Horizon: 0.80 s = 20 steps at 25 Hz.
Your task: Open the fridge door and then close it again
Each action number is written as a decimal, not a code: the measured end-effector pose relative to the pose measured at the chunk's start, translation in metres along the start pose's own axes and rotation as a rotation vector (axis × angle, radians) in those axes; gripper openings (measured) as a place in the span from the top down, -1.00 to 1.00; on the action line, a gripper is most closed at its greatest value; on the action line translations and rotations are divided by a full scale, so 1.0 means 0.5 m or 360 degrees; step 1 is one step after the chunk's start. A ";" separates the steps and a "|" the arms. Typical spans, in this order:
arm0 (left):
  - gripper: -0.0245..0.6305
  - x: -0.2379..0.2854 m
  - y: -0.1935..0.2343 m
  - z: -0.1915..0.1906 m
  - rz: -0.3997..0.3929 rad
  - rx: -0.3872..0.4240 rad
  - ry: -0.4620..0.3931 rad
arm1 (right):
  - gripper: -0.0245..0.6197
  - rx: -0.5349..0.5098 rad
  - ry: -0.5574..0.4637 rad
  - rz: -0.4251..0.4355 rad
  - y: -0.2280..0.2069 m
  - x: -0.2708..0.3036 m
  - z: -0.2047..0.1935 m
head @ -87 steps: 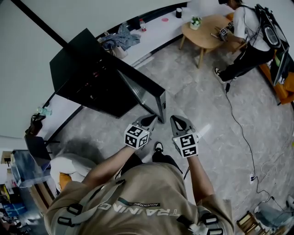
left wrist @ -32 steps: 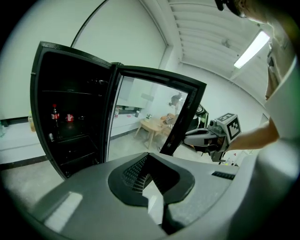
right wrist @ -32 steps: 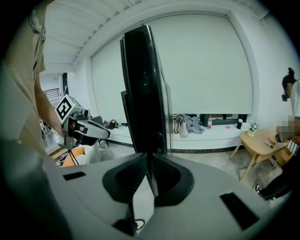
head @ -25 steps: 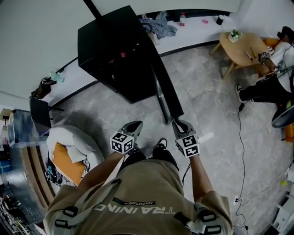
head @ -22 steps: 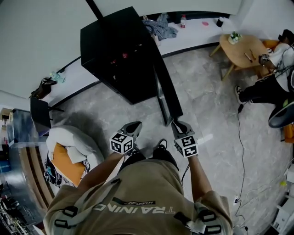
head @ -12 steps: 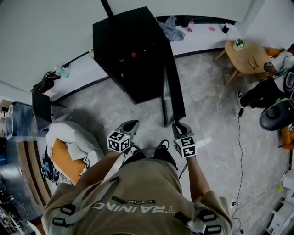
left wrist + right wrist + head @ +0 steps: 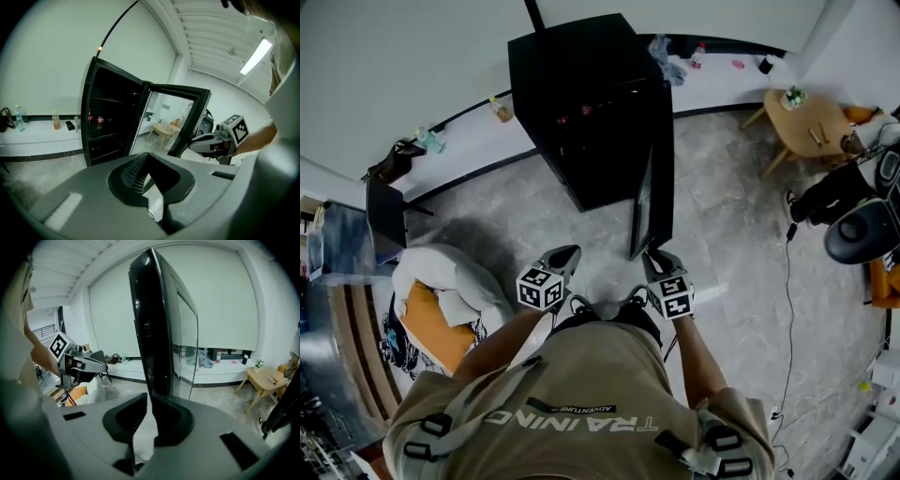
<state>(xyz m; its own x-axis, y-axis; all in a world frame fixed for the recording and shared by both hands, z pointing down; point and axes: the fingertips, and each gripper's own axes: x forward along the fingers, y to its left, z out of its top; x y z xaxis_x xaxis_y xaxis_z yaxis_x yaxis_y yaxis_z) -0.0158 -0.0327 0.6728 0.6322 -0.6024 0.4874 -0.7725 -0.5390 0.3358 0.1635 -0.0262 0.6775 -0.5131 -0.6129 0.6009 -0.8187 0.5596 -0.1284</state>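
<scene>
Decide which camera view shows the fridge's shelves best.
The left gripper view: it looks straight into the open fridge, showing shelves and bottles. The head view shows a dark interior from above; the right gripper view shows only the door edge-on.

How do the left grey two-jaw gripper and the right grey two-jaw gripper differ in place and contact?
The left grey gripper hangs free above the floor, apart from the tall black fridge; the right grey gripper has its tips at the free edge of the open glass-paned door. The left gripper faces the fridge's open inside; the right gripper faces the door's edge. Both have jaws together with nothing between.
</scene>
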 end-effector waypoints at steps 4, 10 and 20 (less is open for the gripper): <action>0.92 -0.020 0.028 0.012 -0.0017 0.0020 -0.0011 | 0.81 -0.0005 -0.0011 -0.0009 0.035 0.017 0.022; 0.92 -0.037 0.061 0.020 -0.0042 0.0033 -0.0031 | 0.81 -0.0052 -0.0061 -0.0046 0.067 0.024 0.060; 0.92 -0.081 0.117 0.016 -0.0067 0.0035 -0.0054 | 0.80 -0.0102 -0.0028 -0.0158 0.076 0.070 0.097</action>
<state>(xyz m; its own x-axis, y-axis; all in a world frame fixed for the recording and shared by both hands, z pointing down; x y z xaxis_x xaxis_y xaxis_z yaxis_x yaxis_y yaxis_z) -0.0861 -0.0443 0.6664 0.6661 -0.5983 0.4452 -0.7438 -0.5770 0.3374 0.1020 -0.0534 0.6556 -0.4354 -0.6765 0.5939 -0.8479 0.5298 -0.0182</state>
